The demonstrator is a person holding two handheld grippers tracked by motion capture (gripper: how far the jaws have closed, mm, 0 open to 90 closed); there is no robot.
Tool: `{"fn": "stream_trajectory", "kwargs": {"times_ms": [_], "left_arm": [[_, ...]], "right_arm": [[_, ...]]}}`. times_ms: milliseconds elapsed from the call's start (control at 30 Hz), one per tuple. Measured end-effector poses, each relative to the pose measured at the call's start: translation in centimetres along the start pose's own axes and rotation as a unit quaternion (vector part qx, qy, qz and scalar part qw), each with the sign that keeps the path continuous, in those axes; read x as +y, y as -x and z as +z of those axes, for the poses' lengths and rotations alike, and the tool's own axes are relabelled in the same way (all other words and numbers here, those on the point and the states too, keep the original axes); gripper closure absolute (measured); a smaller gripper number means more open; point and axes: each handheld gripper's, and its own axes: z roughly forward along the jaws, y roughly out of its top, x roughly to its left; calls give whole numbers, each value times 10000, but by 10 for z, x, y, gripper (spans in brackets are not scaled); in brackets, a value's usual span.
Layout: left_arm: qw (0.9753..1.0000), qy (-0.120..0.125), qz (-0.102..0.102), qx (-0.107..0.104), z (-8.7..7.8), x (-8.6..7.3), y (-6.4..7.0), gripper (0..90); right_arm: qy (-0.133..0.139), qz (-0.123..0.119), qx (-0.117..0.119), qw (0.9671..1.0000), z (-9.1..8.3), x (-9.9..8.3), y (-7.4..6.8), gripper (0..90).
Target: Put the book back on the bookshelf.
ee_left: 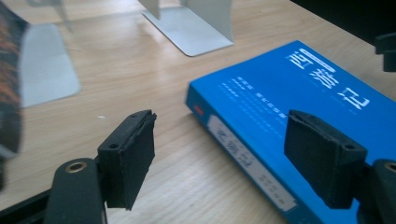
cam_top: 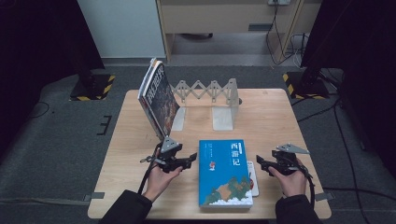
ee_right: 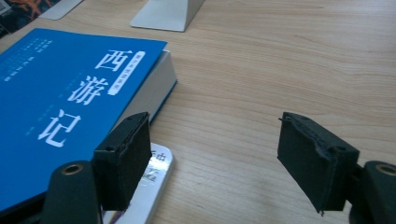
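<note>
Flat on the worktop (cam_top: pixel 280 116) between both gaping tools, left tool (cam_top: pixel 187 162) nearer: blue book (cam_top: pixel 224 172), long axis running front to back.

Black gripper (cam_top: pixel 192 160) pads, brass screw holes, dark sleeves (cam_top: pixel 125 207)

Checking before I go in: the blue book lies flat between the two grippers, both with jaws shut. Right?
Not quite: both grippers stand open. The left gripper and right gripper show wide gaps between their jaws in the gripper views. The blue book does lie flat between them.
</note>
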Motion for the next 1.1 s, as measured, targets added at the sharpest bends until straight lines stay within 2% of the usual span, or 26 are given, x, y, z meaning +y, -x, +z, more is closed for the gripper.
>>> {"fn": "stream_trajectory", "kwargs": {"times_ms": [233,300,500,600,700,833,1100], "left_arm": [[9997,-152,-67,-171,13,-5,8,219],[9995,-222,-43,-200,18,-8,11,215],[9986,-416,-101,-309,30,-14,15,207],[9982,-399,-170,-417,34,-16,17,187],[9980,-389,-247,-427,37,-17,18,164],[9970,-365,-375,-577,42,-19,18,138],[9950,-188,-569,-805,53,-24,19,113]], "right_arm": [[20,-47,378,9993,3,3,-14,269],[-57,57,548,9985,6,2,-18,265],[-145,-78,679,9976,11,1,-27,260],[-181,-84,750,9970,12,1,-31,259],[-245,-179,801,9963,15,0,-34,259],[-316,-188,930,9950,18,-1,-39,259],[-410,-207,1043,9935,24,-2,-46,254]]}}
